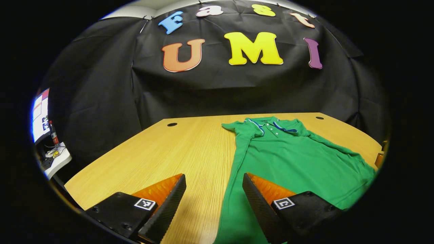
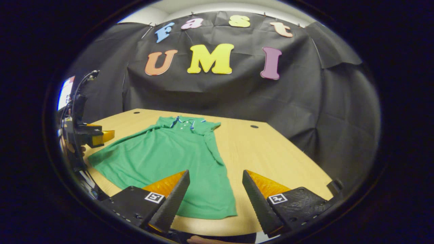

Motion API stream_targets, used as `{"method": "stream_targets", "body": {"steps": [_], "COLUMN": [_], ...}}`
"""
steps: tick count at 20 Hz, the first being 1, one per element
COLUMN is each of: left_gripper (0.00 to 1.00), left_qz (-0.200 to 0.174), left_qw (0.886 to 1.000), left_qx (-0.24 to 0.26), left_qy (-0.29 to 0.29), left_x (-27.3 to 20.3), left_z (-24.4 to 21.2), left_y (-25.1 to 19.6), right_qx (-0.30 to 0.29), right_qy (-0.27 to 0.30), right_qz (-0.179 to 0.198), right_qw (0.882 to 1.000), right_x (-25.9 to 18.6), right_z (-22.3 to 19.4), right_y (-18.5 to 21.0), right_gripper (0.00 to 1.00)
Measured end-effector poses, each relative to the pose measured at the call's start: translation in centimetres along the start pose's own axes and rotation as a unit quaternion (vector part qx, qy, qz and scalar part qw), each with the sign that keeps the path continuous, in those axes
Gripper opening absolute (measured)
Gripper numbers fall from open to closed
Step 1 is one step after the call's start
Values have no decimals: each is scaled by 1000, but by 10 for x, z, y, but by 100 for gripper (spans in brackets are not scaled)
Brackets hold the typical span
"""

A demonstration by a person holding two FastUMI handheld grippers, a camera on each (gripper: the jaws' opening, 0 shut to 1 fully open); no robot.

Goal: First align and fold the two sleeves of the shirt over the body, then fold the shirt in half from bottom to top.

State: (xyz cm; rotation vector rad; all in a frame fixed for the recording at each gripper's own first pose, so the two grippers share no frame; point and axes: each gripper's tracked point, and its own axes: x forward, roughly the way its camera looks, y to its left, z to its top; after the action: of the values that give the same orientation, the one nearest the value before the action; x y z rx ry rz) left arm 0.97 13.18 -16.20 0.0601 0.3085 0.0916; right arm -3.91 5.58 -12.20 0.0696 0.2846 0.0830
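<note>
Nearest in the left gripper view, the left gripper (image 1: 214, 189) hangs above the near part of the counter (image 1: 190, 152) with its fingers (image 1: 168, 206) spread wide apart and nothing between them; one finger is over bare wood, the other over the near hem area of the green polo shirt (image 1: 288, 159). In the right gripper view, the right gripper (image 2: 216, 188) likewise has its fingers (image 2: 171, 203) well apart and empty, above the shirt's (image 2: 176, 156) bottom corner and the counter's (image 2: 271, 159) near edge.

Beyond the fingers, the polo shirt lies flat on the light wooden counter, front side up, hem toward the cameras and collar (image 1: 271, 124) toward the far edge. Its collar has blue and white trim, and a short button placket (image 2: 183, 125) runs down from it. Both short sleeves appear already folded in over the body: the one in the left gripper view (image 1: 242, 130) doubles back near the shoulder, and the one in the right gripper view (image 2: 213, 144) lies as a narrow strip along the shirt's side. The bottom half still lies unfolded.

At the far left of the right gripper view, the left gripper (image 2: 98, 136) hangs just beside the shirt's edge. Two round cable holes (image 1: 172, 124) sit near the counter's far edge, before the black cloth wall (image 1: 237, 88).
</note>
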Motion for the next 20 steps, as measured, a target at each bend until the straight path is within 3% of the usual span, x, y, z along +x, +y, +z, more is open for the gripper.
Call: {"method": "stream_targets", "body": {"steps": [2, 5, 11, 17, 20], "left_gripper": [100, 100, 100, 100, 100], "left_qz": [-2, -7, -37, -29, -31], "left_qw": [1000, 1000, 999, 998, 993], "left_qx": [-6, 6, 14, 16, 2], "left_qy": [-8, 2, 27, 63, 114], "left_x": [-15, -30, -47, -57, -54], "left_z": [-2, -3, -10, -34, -61], "left_y": [0, -3, -21, -14, -12], "right_qx": [21, 16, 19, 25, 40], "right_qy": [12, 25, 39, 70, 79], "right_qz": [10, -22, -33, -18, -16], "right_qw": [1000, 999, 999, 997, 996], "right_x": [6, 2, 0, 10, 9], "right_z": [-12, -20, -25, -45, -47], "right_y": [0, -16, -9, 1, 0], "right_gripper": [96, 96, 97, 95, 96]}}
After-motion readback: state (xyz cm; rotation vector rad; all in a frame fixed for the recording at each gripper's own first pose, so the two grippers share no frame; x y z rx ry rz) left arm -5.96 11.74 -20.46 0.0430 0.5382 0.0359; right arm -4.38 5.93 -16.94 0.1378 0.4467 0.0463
